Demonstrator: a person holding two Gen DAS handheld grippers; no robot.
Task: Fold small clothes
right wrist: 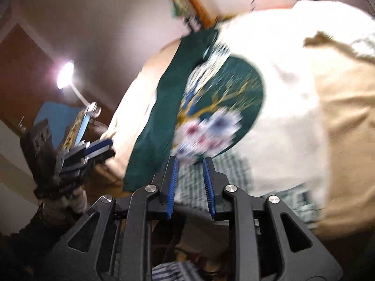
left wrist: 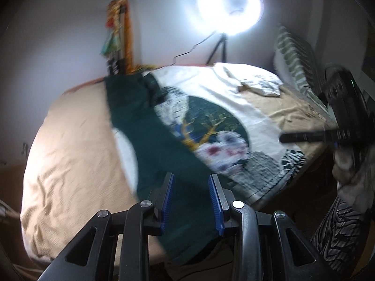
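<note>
Left wrist view shows your left gripper (left wrist: 192, 201) low over the near edge of the bed (left wrist: 70, 145), its blue pads (left wrist: 167, 201) standing apart. A dark green stretch of the garment (left wrist: 152, 140) lies in the gap between them, but the blur keeps you from telling whether the pads touch the cloth or hang just above it. The garment is spread flat across the tan bedcover: a white body with a round green patch bearing gold antlers and pale flowers, and a checked hem at the near side. A smaller folded white piece (left wrist: 260, 85) lies further back near the striped pillow (left wrist: 295, 61). A ring light (left wrist: 229, 7) on a tripod glares behind the bed.

At the right edge of that view your right gripper (left wrist: 302, 138) reaches in over the garment's white part, seen side-on.

Right wrist view puts that right gripper (right wrist: 188, 185) above the checked hem (right wrist: 194, 180), its pads (right wrist: 172, 185) parted with nothing pinched between them. Your left gripper (right wrist: 98, 149) shows at the left by the bed's edge, beside the green sleeve.
</note>
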